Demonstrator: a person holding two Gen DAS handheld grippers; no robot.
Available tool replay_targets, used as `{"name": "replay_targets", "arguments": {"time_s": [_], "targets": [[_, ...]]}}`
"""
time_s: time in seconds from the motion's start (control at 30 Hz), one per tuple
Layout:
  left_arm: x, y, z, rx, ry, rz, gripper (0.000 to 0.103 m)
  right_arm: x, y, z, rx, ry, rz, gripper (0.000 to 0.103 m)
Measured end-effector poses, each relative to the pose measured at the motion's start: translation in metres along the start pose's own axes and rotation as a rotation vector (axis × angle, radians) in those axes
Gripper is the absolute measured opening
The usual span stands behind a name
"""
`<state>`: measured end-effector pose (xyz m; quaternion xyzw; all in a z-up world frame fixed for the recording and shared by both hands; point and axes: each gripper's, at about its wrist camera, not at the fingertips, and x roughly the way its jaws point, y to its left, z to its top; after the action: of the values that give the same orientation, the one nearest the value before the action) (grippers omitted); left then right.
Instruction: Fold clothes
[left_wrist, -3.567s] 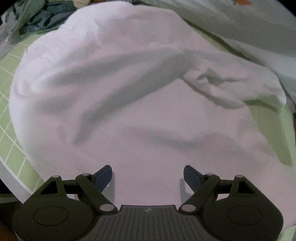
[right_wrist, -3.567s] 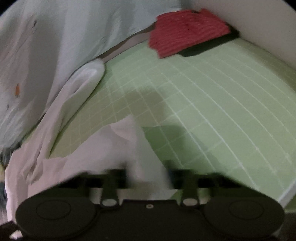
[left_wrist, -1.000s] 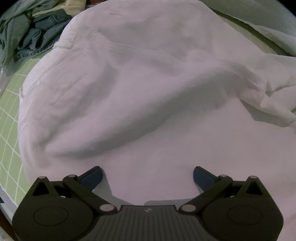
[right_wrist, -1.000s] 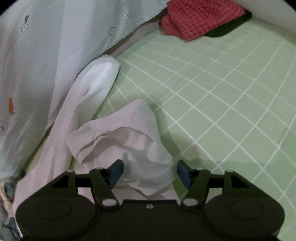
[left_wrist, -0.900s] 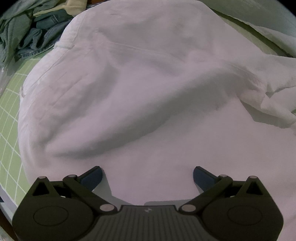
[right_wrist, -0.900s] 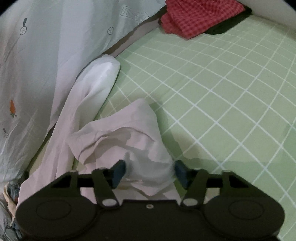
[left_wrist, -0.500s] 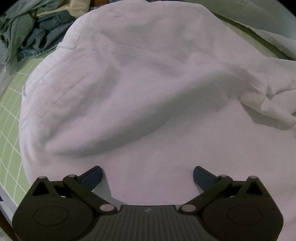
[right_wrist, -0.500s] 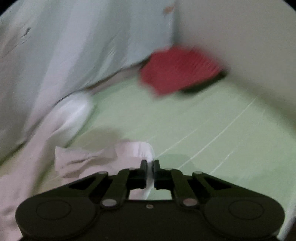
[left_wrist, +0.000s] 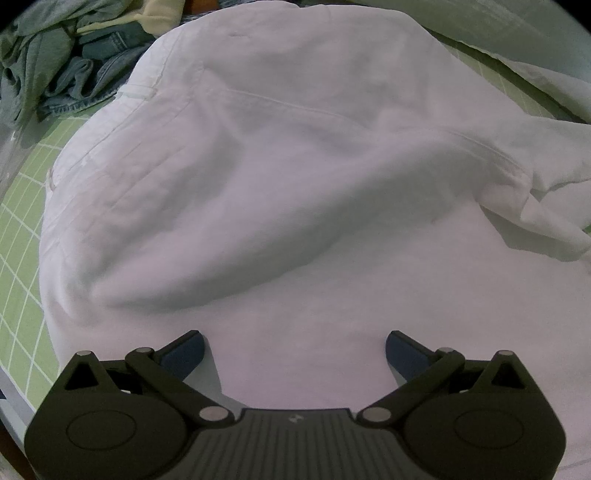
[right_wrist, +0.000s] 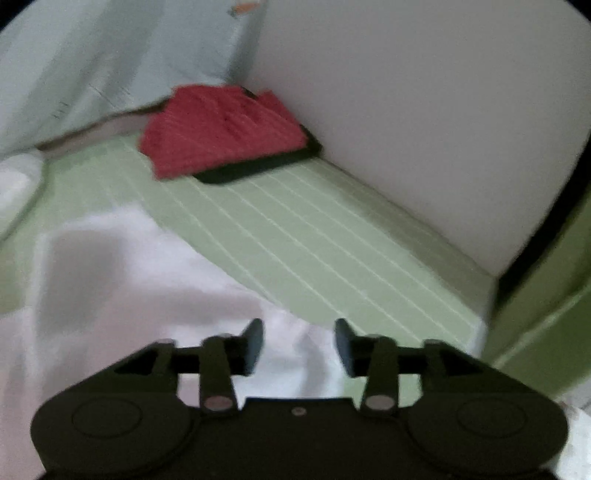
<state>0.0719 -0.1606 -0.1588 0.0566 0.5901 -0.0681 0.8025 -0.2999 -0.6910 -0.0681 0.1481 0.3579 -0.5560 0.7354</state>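
Since half a second ago the right gripper (right_wrist: 298, 341) has let go of the white garment (left_wrist: 295, 177) and now gapes; the left gripper (left_wrist: 294, 349) likewise spread, empty. Soft, light, limp: pinch a hem corner.

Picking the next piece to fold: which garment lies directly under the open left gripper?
The large rumpled white garment, spread beneath the left gripper. The crumpled blue denim pile sits apart at the far left corner.
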Motion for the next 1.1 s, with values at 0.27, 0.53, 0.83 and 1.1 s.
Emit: {"name": "replay_targets", "arguments": {"time_s": [0.27, 0.53, 0.83, 1.1], "targets": [[-0.028, -0.010, -0.027, -0.003, -0.001, 0.001, 0.103, 0.014, 0.060, 0.011, -0.104, -0.007, 0.258, 0.071], [-0.027, -0.010, -0.027, -0.013, -0.007, 0.003, 0.103, 0.039, 0.054, 0.007, -0.106, 0.045, 0.171, 0.079], [-0.036, 0.006, -0.034, -0.108, -0.059, -0.085, 0.103, 0.044, 0.003, -0.016, -0.031, 0.067, 0.091, 0.082], [-0.065, 0.024, -0.064, -0.181, -0.157, -0.106, 0.103, 0.052, -0.040, -0.034, 0.102, 0.139, 0.137, 0.087]]}}
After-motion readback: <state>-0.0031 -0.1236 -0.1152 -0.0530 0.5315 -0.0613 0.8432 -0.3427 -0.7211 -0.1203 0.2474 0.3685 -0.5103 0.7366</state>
